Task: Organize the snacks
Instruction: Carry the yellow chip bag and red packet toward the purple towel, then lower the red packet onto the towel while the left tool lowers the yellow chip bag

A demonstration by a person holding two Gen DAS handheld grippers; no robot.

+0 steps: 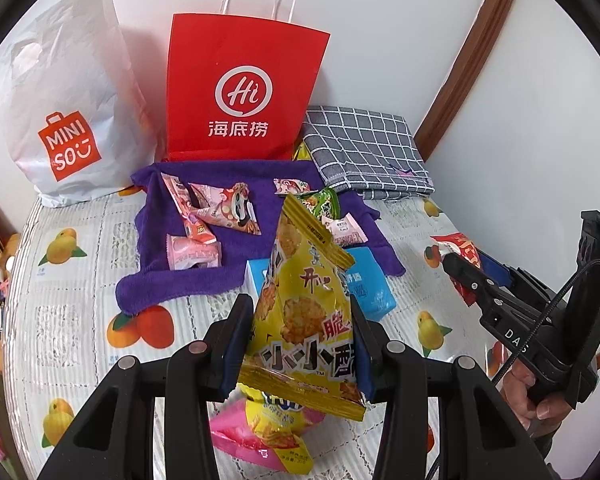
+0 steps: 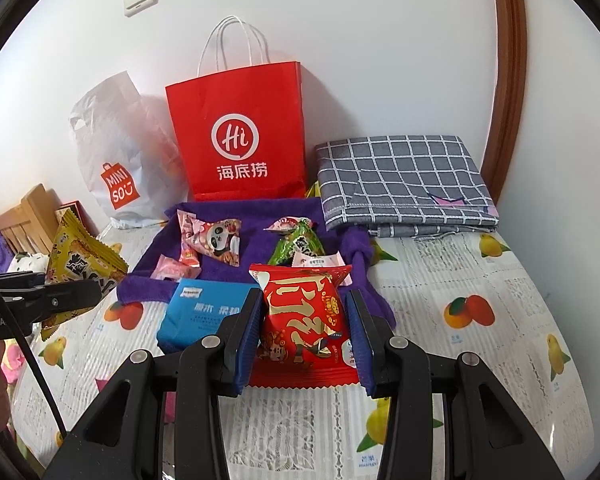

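Left tongs (image 1: 300, 336) pinch yellow snack bag (image 1: 304, 312) — glossy, crinkled, upright.

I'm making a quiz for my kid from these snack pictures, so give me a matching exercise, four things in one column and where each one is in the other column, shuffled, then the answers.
Things:
1. yellow snack bag
2. red snack packet
3. panda packet
4. red paper bag

Places:
A. lying on the purple towel
B. standing against the wall, behind the towel
C. held in the left tongs
D. held in the right tongs

Pairs: 1-C, 2-D, 3-A, 4-B
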